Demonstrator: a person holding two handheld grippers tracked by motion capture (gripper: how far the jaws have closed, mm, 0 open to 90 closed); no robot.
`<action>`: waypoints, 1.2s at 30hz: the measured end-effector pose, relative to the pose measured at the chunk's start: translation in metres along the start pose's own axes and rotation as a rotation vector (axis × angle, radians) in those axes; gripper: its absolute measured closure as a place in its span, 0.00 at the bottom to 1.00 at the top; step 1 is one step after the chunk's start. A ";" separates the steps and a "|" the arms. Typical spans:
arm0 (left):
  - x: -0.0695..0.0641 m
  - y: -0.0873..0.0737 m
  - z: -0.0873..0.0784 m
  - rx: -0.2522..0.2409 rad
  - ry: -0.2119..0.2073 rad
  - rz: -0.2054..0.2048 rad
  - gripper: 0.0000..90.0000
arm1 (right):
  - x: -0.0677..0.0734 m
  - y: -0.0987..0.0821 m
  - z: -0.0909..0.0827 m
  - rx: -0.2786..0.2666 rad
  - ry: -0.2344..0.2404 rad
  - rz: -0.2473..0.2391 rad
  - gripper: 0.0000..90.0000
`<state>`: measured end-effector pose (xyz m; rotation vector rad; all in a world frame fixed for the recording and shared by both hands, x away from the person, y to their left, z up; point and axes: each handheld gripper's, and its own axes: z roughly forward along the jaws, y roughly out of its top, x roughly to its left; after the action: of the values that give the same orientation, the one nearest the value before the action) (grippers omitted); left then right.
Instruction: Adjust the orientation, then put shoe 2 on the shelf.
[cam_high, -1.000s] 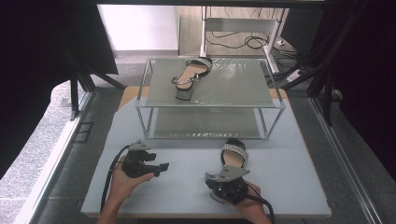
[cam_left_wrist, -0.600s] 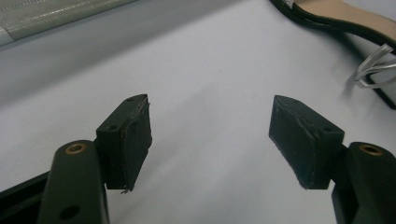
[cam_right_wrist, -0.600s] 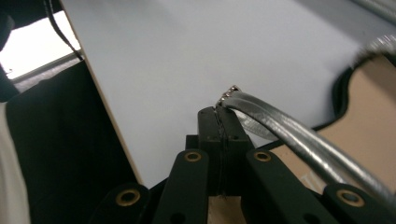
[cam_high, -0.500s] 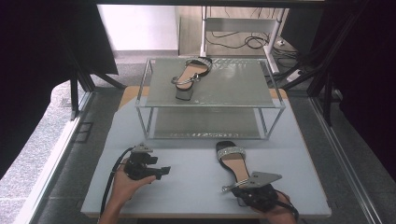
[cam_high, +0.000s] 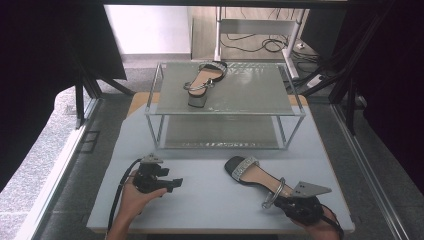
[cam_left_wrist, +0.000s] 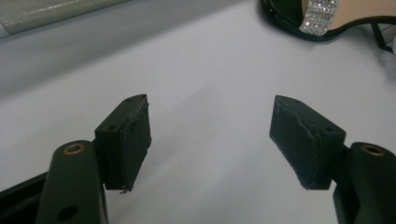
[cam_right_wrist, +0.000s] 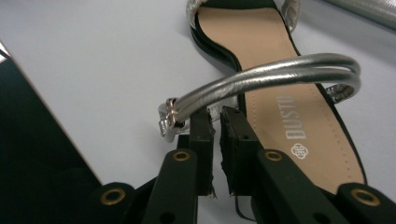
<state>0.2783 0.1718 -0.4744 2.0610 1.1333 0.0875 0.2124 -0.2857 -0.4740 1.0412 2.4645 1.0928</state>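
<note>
While the right tool (cam_right_wrist: 215, 122) stands barely parted behind its silver ankle strap (cam_right_wrist: 280, 74), the tan-soled sandal (cam_high: 252, 176) lies flat.

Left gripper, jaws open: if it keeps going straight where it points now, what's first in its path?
Probably the sandal on the table. The left gripper points across bare tabletop toward the sandal's toe end with the glittery strap; nothing nearer shows, though depth is hard to judge.
</note>
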 end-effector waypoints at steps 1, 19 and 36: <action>0.000 0.000 0.000 -0.001 -0.002 -0.003 0.33 | -0.001 0.000 -0.003 -0.006 0.006 0.003 0.90; -0.001 -0.001 -0.005 -0.010 0.006 -0.007 0.33 | -0.027 0.000 -0.032 -0.127 -0.066 0.096 0.52; -0.008 -0.003 -0.012 -0.021 -0.030 0.019 0.33 | -0.031 0.071 0.005 0.156 -0.053 0.016 0.39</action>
<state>0.2671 0.1737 -0.4658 2.0485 1.0901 0.0772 0.2729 -0.2716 -0.4278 1.1210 2.5357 0.8768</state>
